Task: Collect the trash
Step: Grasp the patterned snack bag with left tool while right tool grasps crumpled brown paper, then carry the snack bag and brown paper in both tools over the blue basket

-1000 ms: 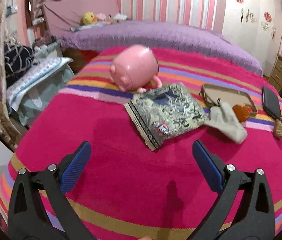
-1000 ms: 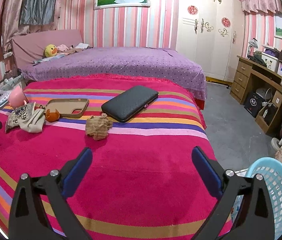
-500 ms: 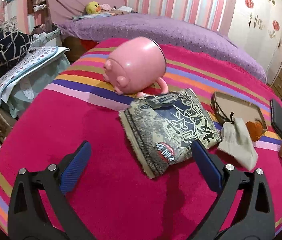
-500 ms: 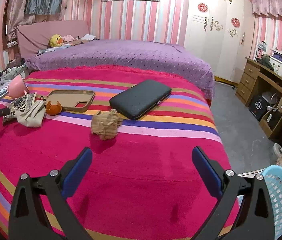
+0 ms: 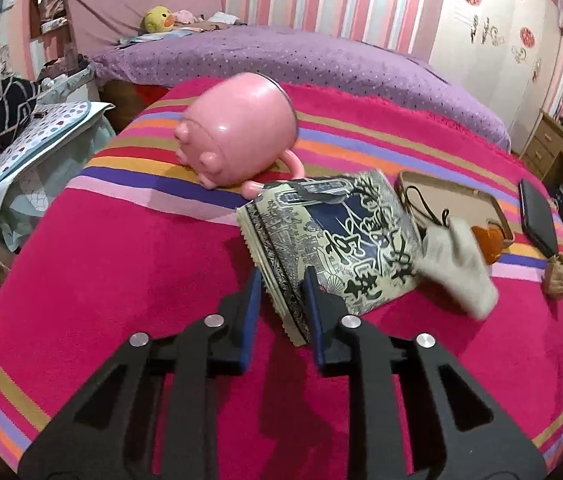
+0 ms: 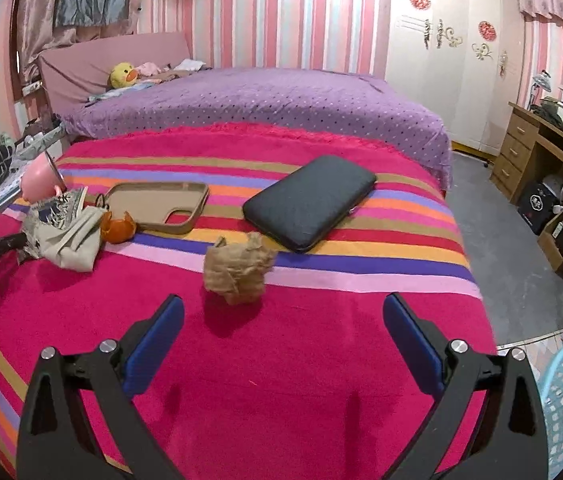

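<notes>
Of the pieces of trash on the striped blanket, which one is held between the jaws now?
The printed snack wrapper beside the pink mug: the left gripper pinches its near edge. The crumpled brown paper and orange peel lie untouched.

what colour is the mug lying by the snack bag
Pink, a pig-shaped mug with a pink handle; the left wrist view shows it best.

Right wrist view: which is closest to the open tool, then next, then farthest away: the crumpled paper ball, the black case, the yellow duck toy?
1. Crumpled paper ball: on the striped blanket, just ahead of the right tool, slightly left.
2. Black case: farther back, behind the ball and to its right.
3. Yellow duck toy: far back on the purple bed, by the headboard, on the left.
</notes>
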`<state>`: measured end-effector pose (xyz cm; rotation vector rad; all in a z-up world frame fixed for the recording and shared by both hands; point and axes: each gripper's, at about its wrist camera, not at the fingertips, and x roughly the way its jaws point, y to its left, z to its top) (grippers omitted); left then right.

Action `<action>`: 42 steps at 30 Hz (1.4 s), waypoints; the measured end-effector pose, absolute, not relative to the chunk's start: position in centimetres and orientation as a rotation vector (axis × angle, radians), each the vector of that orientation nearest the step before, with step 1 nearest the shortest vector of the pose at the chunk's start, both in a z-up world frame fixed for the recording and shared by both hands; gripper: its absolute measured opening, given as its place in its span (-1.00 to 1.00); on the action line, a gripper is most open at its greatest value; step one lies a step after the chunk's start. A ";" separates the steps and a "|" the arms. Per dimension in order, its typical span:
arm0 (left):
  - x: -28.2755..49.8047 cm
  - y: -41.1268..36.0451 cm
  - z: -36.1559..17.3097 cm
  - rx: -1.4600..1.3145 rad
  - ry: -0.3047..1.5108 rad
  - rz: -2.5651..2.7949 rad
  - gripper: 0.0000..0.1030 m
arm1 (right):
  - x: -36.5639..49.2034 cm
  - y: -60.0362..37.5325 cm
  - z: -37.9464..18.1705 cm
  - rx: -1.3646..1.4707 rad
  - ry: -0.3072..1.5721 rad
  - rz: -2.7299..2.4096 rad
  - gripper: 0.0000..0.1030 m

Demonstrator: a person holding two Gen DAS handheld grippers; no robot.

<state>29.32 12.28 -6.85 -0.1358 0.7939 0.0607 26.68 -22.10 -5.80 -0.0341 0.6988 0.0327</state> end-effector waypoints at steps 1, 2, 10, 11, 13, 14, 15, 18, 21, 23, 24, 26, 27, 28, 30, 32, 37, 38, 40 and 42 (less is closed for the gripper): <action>29.1 12.5 -6.6 -0.141 0.784 0.062 -0.65 | 26.8 -21.8 -6.1 -0.042 0.699 0.033 0.89; 28.8 12.7 -6.3 -0.146 0.771 0.065 -0.66 | 26.9 -21.5 -6.3 -0.047 0.698 0.037 0.89; 26.0 13.5 -2.7 -0.161 0.649 0.098 -0.75 | 29.7 -20.2 -6.2 -0.066 0.707 0.069 0.67; 25.7 13.4 -2.3 -0.155 0.637 0.104 -0.75 | 30.0 -20.3 -6.2 -0.059 0.712 0.079 0.60; 25.3 13.4 -1.7 -0.147 0.623 0.109 -0.76 | 30.8 -20.0 -6.7 -0.061 0.738 0.100 0.42; 25.0 13.2 -1.5 -0.145 0.616 0.108 -0.76 | 31.1 -19.9 -7.1 -0.063 0.757 0.116 0.16; 25.0 13.1 -1.3 -0.141 0.613 0.106 -0.76 | 31.2 -19.9 -7.3 -0.061 0.767 0.127 -0.12; 24.5 12.7 -0.7 -0.121 0.596 0.096 -0.76 | 30.5 -20.0 -7.1 -0.055 0.740 0.143 -0.24; 24.0 12.3 0.0 -0.124 0.575 0.084 -0.77 | 28.8 -20.6 -6.2 -0.047 0.696 0.126 -0.25; 23.4 11.9 0.6 -0.129 0.557 0.078 -0.77 | 27.9 -21.4 -5.9 -0.031 0.690 0.122 -0.25; 23.2 11.6 0.9 -0.135 0.550 0.071 -0.77 | 27.4 -21.9 -5.7 -0.029 0.687 0.112 -0.25; 22.5 10.5 1.4 -0.126 0.537 0.062 -0.77 | 26.5 -22.9 -5.2 -0.015 0.678 0.098 -0.25; 22.3 10.1 1.6 -0.115 0.533 0.062 -0.77 | 25.9 -23.5 -4.7 0.000 0.666 0.091 -0.25; 22.0 9.3 1.8 -0.097 0.531 0.065 -0.77 | 25.3 -24.0 -4.3 0.008 0.655 0.086 -0.25; 21.5 8.2 2.2 -0.076 0.525 0.058 -0.77 | 23.9 -24.9 -3.4 0.005 0.629 0.074 -0.25; 20.9 7.0 2.6 -0.060 0.509 0.043 -0.77 | 22.7 -25.6 -2.5 -0.004 0.609 0.061 -0.25; 19.3 3.9 3.1 -0.030 0.490 -0.004 -0.77 | 19.5 -27.8 -1.0 0.018 0.582 0.032 -0.25; 19.1 3.4 3.0 -0.025 0.491 -0.010 -0.77 | 19.1 -28.0 -1.0 0.015 0.583 0.026 -0.25; 18.7 2.2 2.8 -0.018 0.498 -0.023 -0.77 | 17.9 -28.7 -1.0 0.003 0.590 0.003 -0.25; 18.4 1.4 2.7 -0.024 0.508 -0.041 -0.77 | 17.1 -29.5 -1.0 0.003 0.593 -0.011 -0.25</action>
